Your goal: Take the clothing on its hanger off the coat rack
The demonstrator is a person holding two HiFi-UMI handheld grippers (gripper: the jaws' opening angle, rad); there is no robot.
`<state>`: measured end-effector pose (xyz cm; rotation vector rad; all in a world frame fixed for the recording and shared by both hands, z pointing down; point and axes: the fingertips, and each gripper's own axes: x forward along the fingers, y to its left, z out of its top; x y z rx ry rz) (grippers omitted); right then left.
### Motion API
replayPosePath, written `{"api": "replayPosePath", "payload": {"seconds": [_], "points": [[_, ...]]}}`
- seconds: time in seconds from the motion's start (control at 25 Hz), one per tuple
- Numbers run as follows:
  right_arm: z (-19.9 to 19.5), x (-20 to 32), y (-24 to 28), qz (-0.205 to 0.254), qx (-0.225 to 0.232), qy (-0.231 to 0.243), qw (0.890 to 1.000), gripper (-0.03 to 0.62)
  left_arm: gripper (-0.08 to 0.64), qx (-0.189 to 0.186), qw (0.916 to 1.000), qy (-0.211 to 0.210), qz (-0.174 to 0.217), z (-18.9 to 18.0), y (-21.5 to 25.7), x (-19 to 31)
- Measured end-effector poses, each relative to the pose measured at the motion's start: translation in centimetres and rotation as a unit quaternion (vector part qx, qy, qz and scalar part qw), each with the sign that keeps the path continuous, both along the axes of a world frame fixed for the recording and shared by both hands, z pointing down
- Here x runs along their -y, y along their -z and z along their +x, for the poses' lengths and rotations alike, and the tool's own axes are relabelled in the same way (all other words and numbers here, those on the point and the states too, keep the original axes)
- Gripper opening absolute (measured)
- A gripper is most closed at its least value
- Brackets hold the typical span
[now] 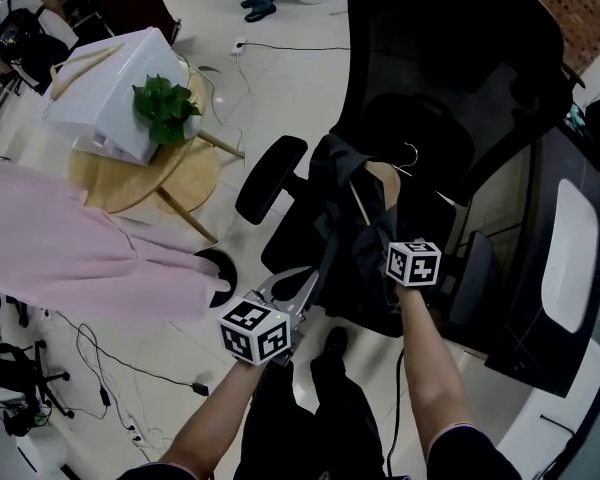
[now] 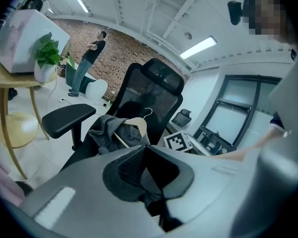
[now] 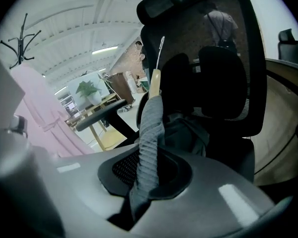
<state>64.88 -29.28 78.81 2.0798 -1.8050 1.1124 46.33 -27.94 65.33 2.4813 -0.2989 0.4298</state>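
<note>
A dark grey garment (image 1: pixel 342 208) on a wooden hanger (image 1: pixel 378 181) is draped over the seat of a black office chair (image 1: pixel 450 88). My left gripper (image 1: pixel 310 280) is shut on a dark fold of the garment (image 2: pixel 150 180) at its lower left. My right gripper (image 1: pixel 377 243) is shut on a grey ribbed strip of the same garment (image 3: pixel 148 143), just under the hanger. In the right gripper view the hanger neck (image 3: pixel 155 81) and its metal hook (image 3: pixel 160 49) stand upright before the chair back. In the left gripper view the hanger (image 2: pixel 135 125) lies on the bundled cloth.
A pink garment (image 1: pixel 80 243) hangs at the left, below a black coat rack (image 3: pixel 20 42). A round wooden table (image 1: pixel 185 173) carries a white box (image 1: pixel 105 93) and a green plant (image 1: pixel 165 108). The chair's armrest (image 1: pixel 270 178) juts out left of the garment. Cables lie on the floor.
</note>
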Motion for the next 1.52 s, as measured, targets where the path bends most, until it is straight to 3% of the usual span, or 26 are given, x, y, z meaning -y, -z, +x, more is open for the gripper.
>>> {"api": "replayPosePath", "payload": {"seconds": [0.16,0.36,0.6,0.76,0.92,1.24,1.52], "points": [[-0.1,0.2,-1.8,-0.026,-0.006,0.010,1.000,0.054,0.012,0.005,1.0000,0.006,-0.006,-0.5,-0.8,-0.2],[0.5,-0.1,-2.5,-0.043,-0.018,0.008,0.999,0.176,0.012,0.007,0.9999,0.008,-0.007,-0.5,-1.1,-0.2],[1.6,-3.0,-0.9,-0.042,-0.032,-0.011,0.999,0.192,0.012,0.001,1.0000,0.009,0.002,0.2,0.0,0.2],[1.8,-3.9,3.1,-0.004,-0.042,-0.010,0.999,0.192,0.012,-0.009,0.9998,0.002,0.015,1.1,1.8,0.2],[0.8,-3.3,10.0,0.071,-0.049,0.006,0.996,0.151,0.012,-0.023,0.9988,-0.013,0.041,2.6,4.5,0.4],[-2.2,-4.1,23.1,0.194,-0.083,0.035,0.977,0.015,0.012,-0.051,0.9954,-0.031,0.075,4.1,10.3,-0.4],[-4.0,-5.6,29.4,0.242,-0.108,0.041,0.963,0.002,0.012,-0.074,0.9911,-0.035,0.105,3.8,14.5,-1.7]]}}
